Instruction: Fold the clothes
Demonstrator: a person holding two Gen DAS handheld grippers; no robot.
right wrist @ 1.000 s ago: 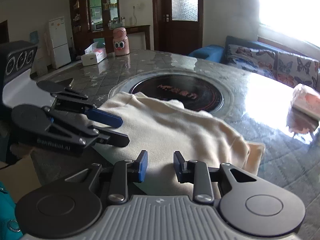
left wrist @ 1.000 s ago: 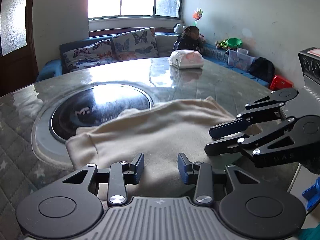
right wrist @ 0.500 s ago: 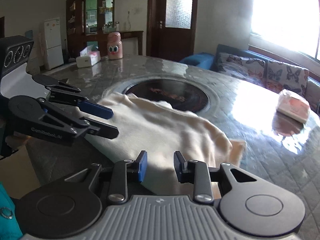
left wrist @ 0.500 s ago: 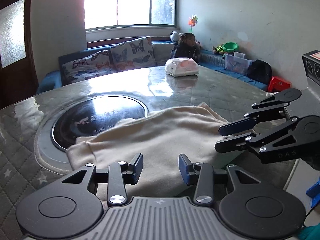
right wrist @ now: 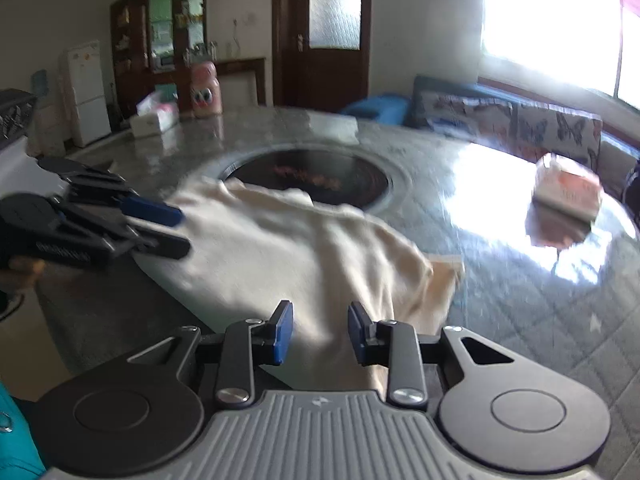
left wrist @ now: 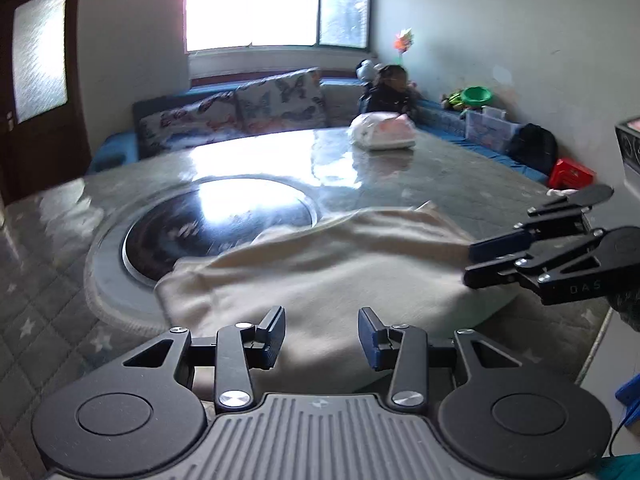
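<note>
A cream garment (left wrist: 320, 264) lies folded on the grey round table (left wrist: 460, 184), its far edge over the rim of the dark round hob (left wrist: 208, 220). It also shows in the right wrist view (right wrist: 288, 256). My left gripper (left wrist: 322, 338) is open and empty above the garment's near edge. My right gripper (right wrist: 319, 332) is open and empty above the garment's right end. Each gripper shows in the other's view, the right one (left wrist: 472, 264) and the left one (right wrist: 180, 228), both held clear of the cloth.
A white tissue pack (left wrist: 382, 136) lies at the table's far side, also in the right wrist view (right wrist: 568, 188). A pink bottle (right wrist: 205, 94) and a tissue box (right wrist: 154, 118) stand at the far edge. A sofa with butterfly cushions (left wrist: 240, 112) runs behind.
Both grippers have lifted and drawn back from the garment, still open. The garment lies where it was.
</note>
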